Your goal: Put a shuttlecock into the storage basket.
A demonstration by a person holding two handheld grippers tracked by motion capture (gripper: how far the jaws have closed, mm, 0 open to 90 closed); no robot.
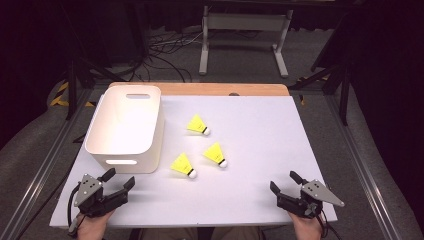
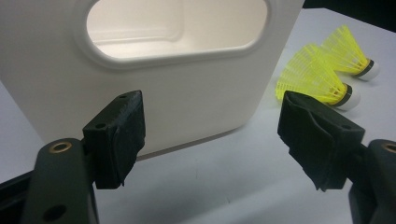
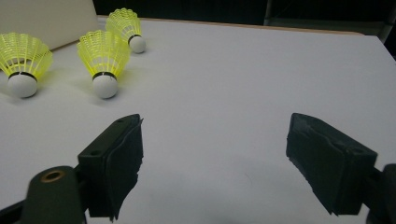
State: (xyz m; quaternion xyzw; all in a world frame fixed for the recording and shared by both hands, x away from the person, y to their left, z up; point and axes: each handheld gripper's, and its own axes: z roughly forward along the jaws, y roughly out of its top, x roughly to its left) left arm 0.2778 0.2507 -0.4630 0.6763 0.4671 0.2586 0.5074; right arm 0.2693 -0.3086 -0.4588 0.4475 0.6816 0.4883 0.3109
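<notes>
left gripper (image 1: 120,179) hovering at the near left, jaws standing wide apart, nothing between | right gripper (image 1: 283,181) hovering at the near right, jaws gaping, holding nothing | both pointing forward

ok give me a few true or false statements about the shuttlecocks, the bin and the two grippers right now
1. Three yellow shuttlecocks lie on the table. True.
2. One shuttlecock is inside the white bin. False: all three lie outside it, to its right in the high view.
3. The left gripper holds a shuttlecock. False: its jaws are open with nothing between them.
4. The right gripper is open, near the table's front edge. True.
5. The bin has a handle cutout in its wall. True.
</notes>
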